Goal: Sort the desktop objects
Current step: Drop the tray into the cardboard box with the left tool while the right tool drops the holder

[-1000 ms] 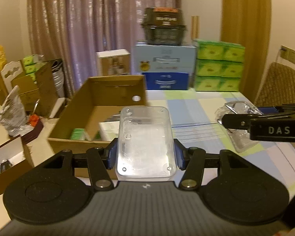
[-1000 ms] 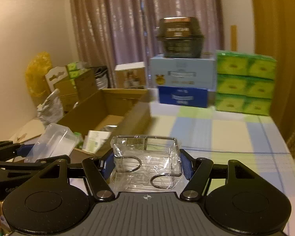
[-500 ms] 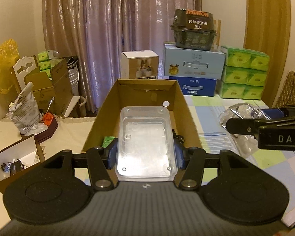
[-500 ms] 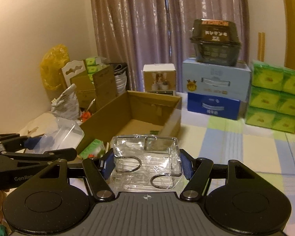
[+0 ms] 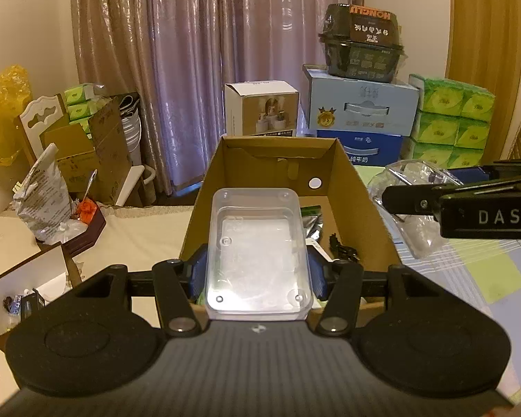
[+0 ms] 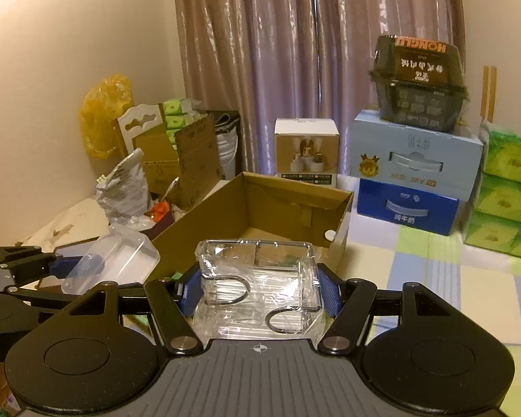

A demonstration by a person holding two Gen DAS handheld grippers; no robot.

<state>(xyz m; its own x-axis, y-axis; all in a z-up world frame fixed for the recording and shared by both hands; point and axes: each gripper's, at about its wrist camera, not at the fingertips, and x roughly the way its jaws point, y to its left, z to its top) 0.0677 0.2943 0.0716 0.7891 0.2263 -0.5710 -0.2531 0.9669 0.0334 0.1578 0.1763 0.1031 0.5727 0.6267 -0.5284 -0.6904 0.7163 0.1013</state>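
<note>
Holding lid [image 5: 257, 243] mid-frame over box [image 5: 364, 187], left gripper [image 5: 257, 271] clamps its long sides, right gripper [image 6: 258, 288] grips wrapped tray [image 6: 258, 278] low-centre; both prob. light, slick, crushable, so grip edges w/ care.

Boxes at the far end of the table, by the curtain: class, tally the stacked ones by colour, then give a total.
White box: 1
Light blue box: 1
Dark blue box: 1
Total: 3
</note>
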